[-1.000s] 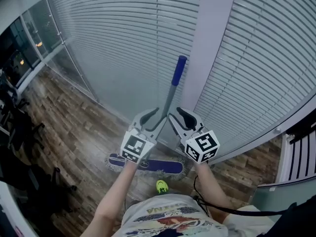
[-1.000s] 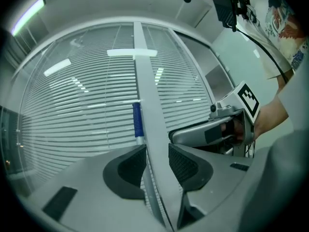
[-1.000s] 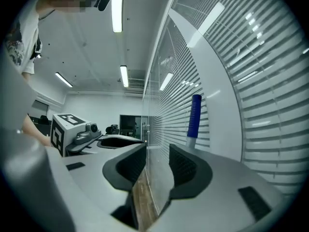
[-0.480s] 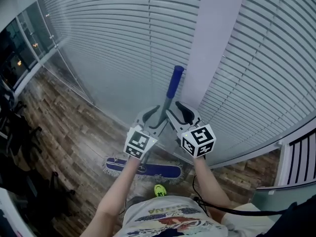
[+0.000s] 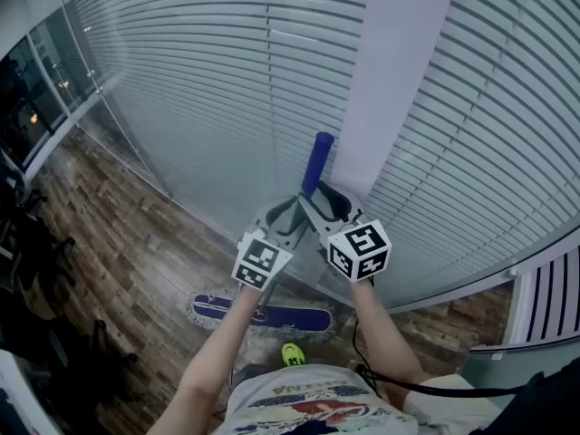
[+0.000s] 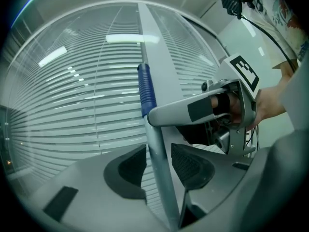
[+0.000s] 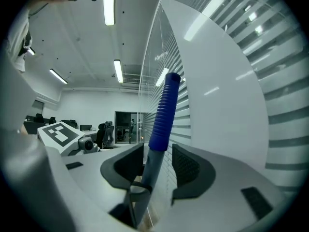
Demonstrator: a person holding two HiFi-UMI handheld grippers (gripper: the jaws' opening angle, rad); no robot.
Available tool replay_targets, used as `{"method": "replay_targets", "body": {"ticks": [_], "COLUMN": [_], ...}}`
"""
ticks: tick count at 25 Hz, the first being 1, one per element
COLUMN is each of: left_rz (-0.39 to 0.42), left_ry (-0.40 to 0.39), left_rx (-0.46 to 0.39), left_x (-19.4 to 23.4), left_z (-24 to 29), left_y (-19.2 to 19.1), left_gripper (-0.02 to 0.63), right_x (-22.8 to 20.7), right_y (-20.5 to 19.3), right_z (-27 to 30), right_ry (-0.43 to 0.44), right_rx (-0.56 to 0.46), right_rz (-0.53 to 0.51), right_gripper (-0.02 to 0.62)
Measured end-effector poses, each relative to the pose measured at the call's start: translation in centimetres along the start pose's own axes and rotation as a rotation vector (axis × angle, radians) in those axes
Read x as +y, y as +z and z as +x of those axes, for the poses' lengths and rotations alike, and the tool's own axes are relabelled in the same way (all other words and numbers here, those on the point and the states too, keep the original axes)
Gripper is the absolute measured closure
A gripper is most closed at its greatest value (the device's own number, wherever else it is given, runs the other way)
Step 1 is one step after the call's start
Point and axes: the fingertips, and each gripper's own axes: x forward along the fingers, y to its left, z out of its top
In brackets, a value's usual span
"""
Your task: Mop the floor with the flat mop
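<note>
The flat mop stands with its blue head [image 5: 263, 315] on the wood floor and its grey pole rising to a blue grip [image 5: 317, 157] near the white column. My left gripper [image 5: 288, 208] surrounds the grey pole [image 6: 155, 149] lower down. Its jaws have just been opening, and a gap shows beside the pole. My right gripper [image 5: 326, 198] sits just above it, around the base of the blue grip [image 7: 163, 112]. Its jaws have also just been opening, and its pads stand off the pole. One right finger [image 6: 193, 110] crosses in front of the pole in the left gripper view.
A glass wall with blinds and a white column [image 5: 390, 71] stand close ahead. Dark office chairs [image 5: 27, 234] line the left side. A railing [image 5: 548, 288] is at the right. A green shoe [image 5: 292, 355] is just behind the mop head, and a black cable [image 5: 399, 383] hangs at my right.
Both grippers and the mop handle have moved in toward the column. Both pairs of jaws stand wider around the handle than before.
</note>
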Motion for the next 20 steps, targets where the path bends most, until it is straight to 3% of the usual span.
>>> {"method": "replay_targets", "body": {"ticks": [2, 6, 10, 15, 20], "left_rz": [0.004, 0.009, 0.017, 0.024, 0.055], "left_ry": [0.004, 0.000, 0.030, 0.055, -0.023], "left_rx": [0.009, 0.007, 0.004, -0.001, -0.054], "left_x": [0.2, -0.1, -1.3, -2.7, -6.5], "left_z": [0.2, -0.5, -2.3, -5.2, -9.4], "left_y": [0.5, 3.1, 2.6, 4.9, 5.3], "left_gripper": [0.477, 0.483, 0.494, 0.495, 0.490], "right_x": [-0.3, -0.3, 1.7, 4.7, 9.5], "right_y": [0.7, 3.8, 3.7, 5.9, 6.5], "right_z": [0.4, 0.3, -0.6, -2.5, -7.1], "right_ry": [0.011, 0.027, 0.056, 0.117, 0.216], "right_rx": [0.000, 0.001, -0.015, -0.039, -0.123], "right_rz": [0.003, -0.015, -0.041, -0.040, 0.010], "right_gripper": [0.431, 0.433, 0.433, 0.441, 0.453]}}
